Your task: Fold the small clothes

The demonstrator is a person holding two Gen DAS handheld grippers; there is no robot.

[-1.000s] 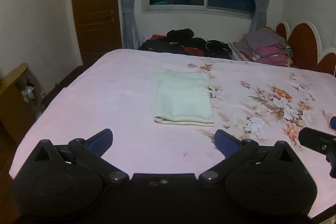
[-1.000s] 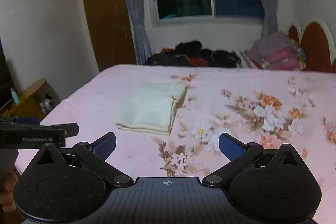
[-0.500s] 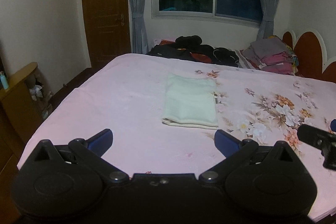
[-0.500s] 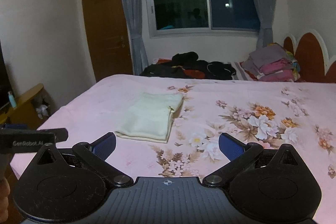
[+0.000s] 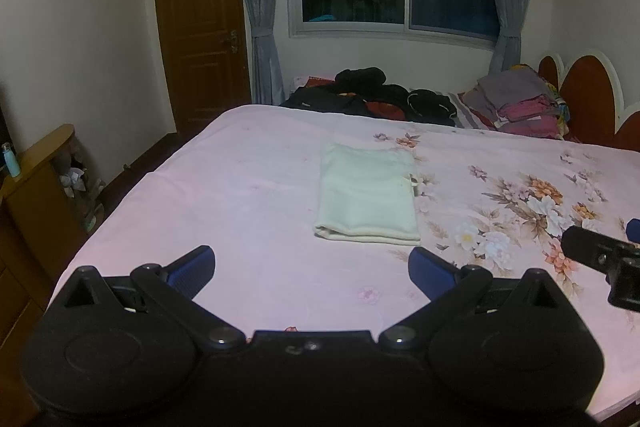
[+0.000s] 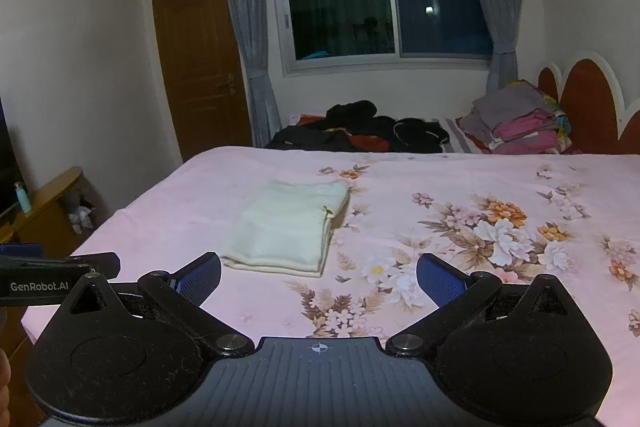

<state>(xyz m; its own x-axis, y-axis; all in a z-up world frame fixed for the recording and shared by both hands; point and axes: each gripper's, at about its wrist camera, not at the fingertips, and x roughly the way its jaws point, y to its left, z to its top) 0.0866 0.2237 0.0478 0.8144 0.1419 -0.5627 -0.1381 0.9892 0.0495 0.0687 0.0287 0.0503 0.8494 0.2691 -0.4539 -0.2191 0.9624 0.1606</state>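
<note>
A pink flowered bedsheet (image 5: 248, 195) carries a folded pale cloth (image 5: 366, 197). Both the left gripper (image 5: 311, 269) and right gripper (image 6: 318, 277) hover near it, released wide, empty.

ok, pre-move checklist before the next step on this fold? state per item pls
1. Left tool open and empty: ok, pads spread, nothing between them.
2. Right tool open and empty: ok, same.
3. Pale green cloth folded flat: ok, a tidy rectangle on the pink floral bedspread; layered edges show on its near and right sides in the right wrist view.
4. Both tools apart from the cloth: ok, both sit short of its near edge.
5. Another small piece within reach to fold next: cannot tell; only the dark clothes pile and the folded stack at the far side of the bed show.
6. Bedspread around the cloth uncluttered: ok.
</note>
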